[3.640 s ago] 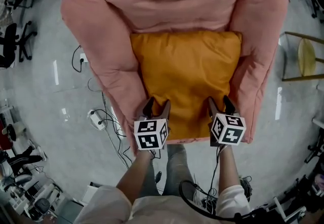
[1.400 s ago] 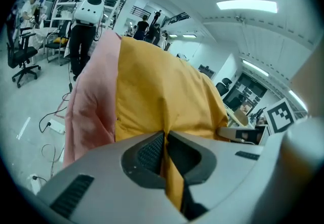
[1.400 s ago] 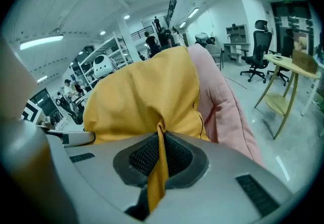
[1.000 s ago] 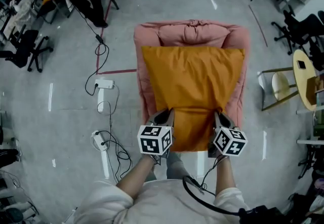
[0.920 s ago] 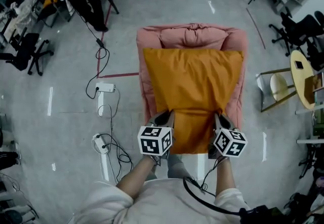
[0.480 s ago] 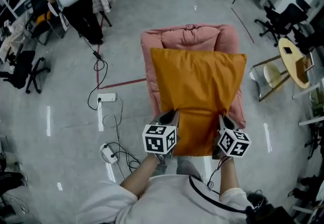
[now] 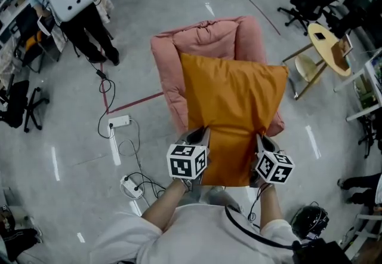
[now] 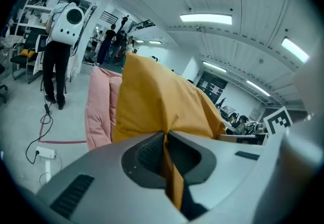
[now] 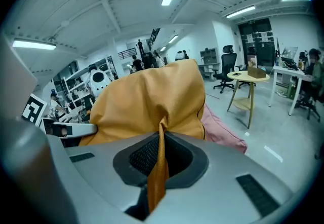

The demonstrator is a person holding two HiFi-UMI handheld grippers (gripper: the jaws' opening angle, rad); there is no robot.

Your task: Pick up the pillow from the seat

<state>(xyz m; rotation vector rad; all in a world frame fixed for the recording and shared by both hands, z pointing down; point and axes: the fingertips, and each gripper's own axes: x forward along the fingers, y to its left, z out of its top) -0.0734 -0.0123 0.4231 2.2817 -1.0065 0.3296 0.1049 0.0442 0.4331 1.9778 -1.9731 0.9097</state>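
Head view, pillow (image 7: pixel 233 107): orange, hanging over the pink seat (image 7: pixel 203 39). It is held by the two corners of its near edge. Whether its far edge touches the seat back cannot be told.
Head view, grippers: the left gripper (image 7: pixel 196 135) is on the near left corner and the right gripper (image 7: pixel 262 140) on the near right corner, level with each other.
Head view, lift: raise both ends evenly and draw back toward the body so the far edge clears the seat. Mind the cables (image 7: pixel 128 182) on the floor to the left.
Left gripper view, jaws: together on a thin fold of pillow cloth (image 8: pixel 169 167), with the bulk bulging above and the seat (image 8: pixel 101 106) behind it.
Left gripper view, grip: only fabric is pinched, so avoid jerks, since the fold could probably slip.
Right gripper view, jaws: clamped on a narrow pleat (image 9: pixel 158 167) of the same cloth, with the seat (image 9: pixel 223 126) lower right.
Right gripper view, grip: keep the clamp firm and do not spread the grippers, or the pleat is likely to pull out.
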